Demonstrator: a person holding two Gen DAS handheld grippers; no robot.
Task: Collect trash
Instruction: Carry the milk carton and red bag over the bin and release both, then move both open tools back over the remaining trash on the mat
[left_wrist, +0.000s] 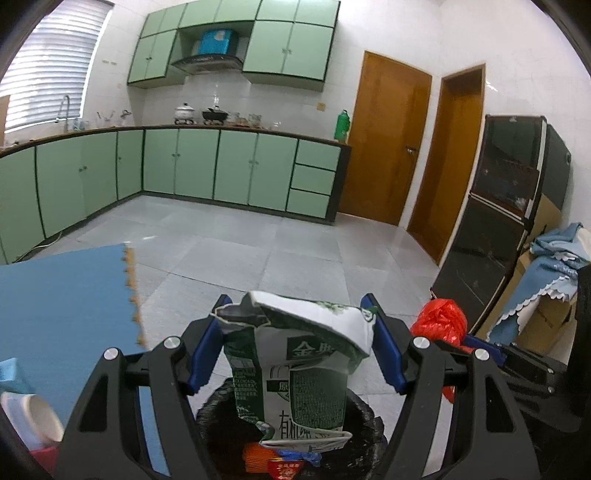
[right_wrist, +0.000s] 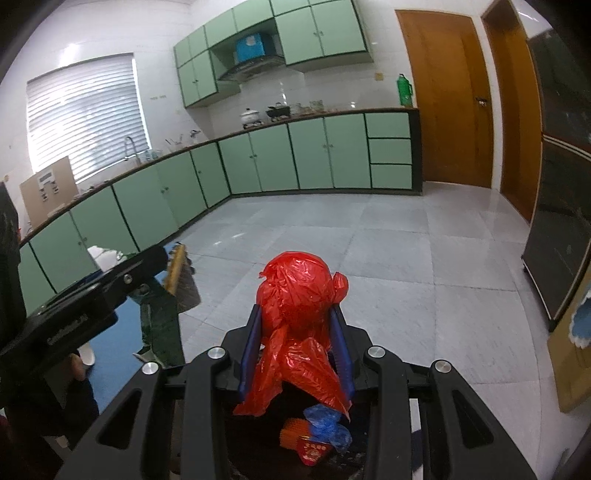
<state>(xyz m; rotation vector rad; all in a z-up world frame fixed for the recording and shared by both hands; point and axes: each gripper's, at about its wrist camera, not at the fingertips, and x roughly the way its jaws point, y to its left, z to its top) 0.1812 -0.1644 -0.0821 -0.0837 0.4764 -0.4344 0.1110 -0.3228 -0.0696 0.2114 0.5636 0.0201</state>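
Observation:
My left gripper (left_wrist: 297, 325) is shut on a crumpled green-and-white milk carton (left_wrist: 295, 369) and holds it over a bin lined with a black bag (left_wrist: 216, 410). Orange, blue and red scraps (left_wrist: 280, 458) lie inside the bin. My right gripper (right_wrist: 297, 317) is shut on a crumpled red plastic bag (right_wrist: 299, 295), also above the bin (right_wrist: 255, 435). The red bag shows at the right in the left wrist view (left_wrist: 441, 319). The left gripper and its carton (right_wrist: 162, 314) show at the left in the right wrist view.
A blue foam mat (left_wrist: 66, 306) covers a surface at the left, with a white cup (left_wrist: 33, 417) on it. Grey tiled floor (right_wrist: 388, 251) lies ahead. Green kitchen cabinets (left_wrist: 184, 166), wooden doors (left_wrist: 384, 147) and a black cabinet (left_wrist: 498, 221) line the walls.

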